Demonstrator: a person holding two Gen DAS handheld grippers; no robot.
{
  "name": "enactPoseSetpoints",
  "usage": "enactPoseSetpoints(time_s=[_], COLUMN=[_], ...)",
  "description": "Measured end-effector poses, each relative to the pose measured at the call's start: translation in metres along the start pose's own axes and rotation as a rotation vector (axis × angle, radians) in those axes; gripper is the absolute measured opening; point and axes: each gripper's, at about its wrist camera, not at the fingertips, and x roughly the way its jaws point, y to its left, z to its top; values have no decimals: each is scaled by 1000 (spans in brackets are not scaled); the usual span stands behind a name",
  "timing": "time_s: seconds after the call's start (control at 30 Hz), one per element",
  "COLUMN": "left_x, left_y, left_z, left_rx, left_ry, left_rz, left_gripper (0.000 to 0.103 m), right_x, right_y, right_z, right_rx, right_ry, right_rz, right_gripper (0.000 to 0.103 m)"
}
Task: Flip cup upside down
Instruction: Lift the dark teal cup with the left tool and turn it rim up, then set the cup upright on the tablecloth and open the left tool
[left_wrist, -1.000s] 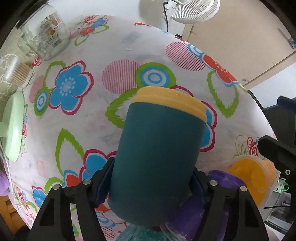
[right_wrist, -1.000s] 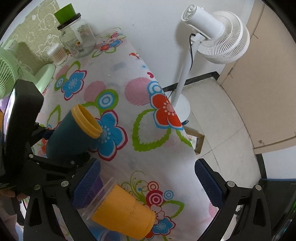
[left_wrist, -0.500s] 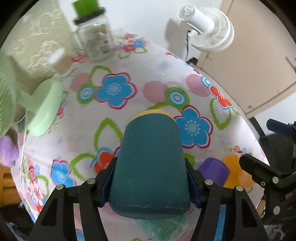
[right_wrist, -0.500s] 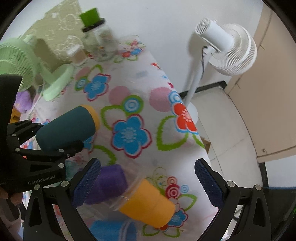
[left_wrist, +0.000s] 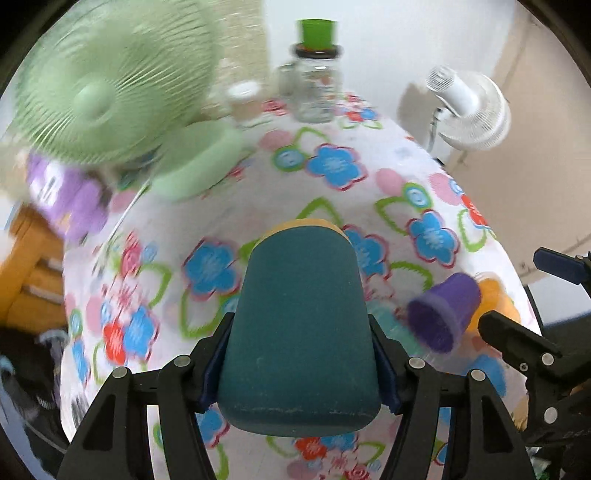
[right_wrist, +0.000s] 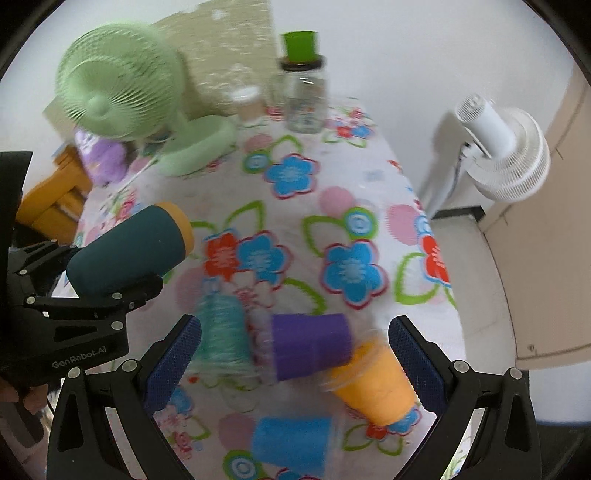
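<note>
My left gripper (left_wrist: 299, 369) is shut on a dark teal cup (left_wrist: 299, 332) with a yellow rim. It holds the cup above the flowered table (left_wrist: 332, 177), base toward the camera and rim pointing away. The right wrist view shows the same cup (right_wrist: 129, 251) lying near level in the left gripper (right_wrist: 110, 295), rim to the right. My right gripper (right_wrist: 295, 354) is open and empty above several cups lying on their sides: purple (right_wrist: 310, 347), orange (right_wrist: 373, 387), teal-green (right_wrist: 221, 332), blue (right_wrist: 291, 443).
A green desk fan (right_wrist: 122, 92) stands at the back left of the table. A glass jar with a green lid (right_wrist: 303, 92) and a small container (right_wrist: 247, 103) stand at the back. A white floor fan (right_wrist: 502, 147) stands right of the table. A purple toy (right_wrist: 103, 151) lies at the left edge.
The left gripper has tipped up with the teal cup, so its view now takes in the back of the table. The right gripper has pulled back and tilted up as well.
</note>
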Motion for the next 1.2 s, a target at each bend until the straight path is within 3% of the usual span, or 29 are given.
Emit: enactPoseSetpoints(time_s=[0.23, 0.37, 0.57, 0.9, 0.93, 1.0, 1.2], left_x=[-3, 5, 24, 39, 39, 38, 17], left_y=[36, 43, 44, 40, 39, 40, 41], left_z=[-59, -91, -125, -147, -148, -150, -156], left_rx=[-180, -241, -327, -379, -383, -393, -387], left_ry=[16, 11, 25, 43, 46, 57, 46], left_rz=[11, 82, 30, -31, -36, -73, -114], left_gripper=[67, 67, 67, 68, 70, 87, 92], right_x=[3, 7, 18, 35, 36, 35, 29], right_y=[44, 65, 85, 96, 98, 100, 105], right_z=[-15, -29, -48, -66, -66, -67, -68], right_rx=[-88, -127, -169, -209, -213, -221, -226], right_ry=[23, 48, 92, 140, 140, 136, 126], right_rz=[29, 38, 44, 21, 19, 19, 22], right_gripper=[103, 103, 103, 103, 103, 103, 103])
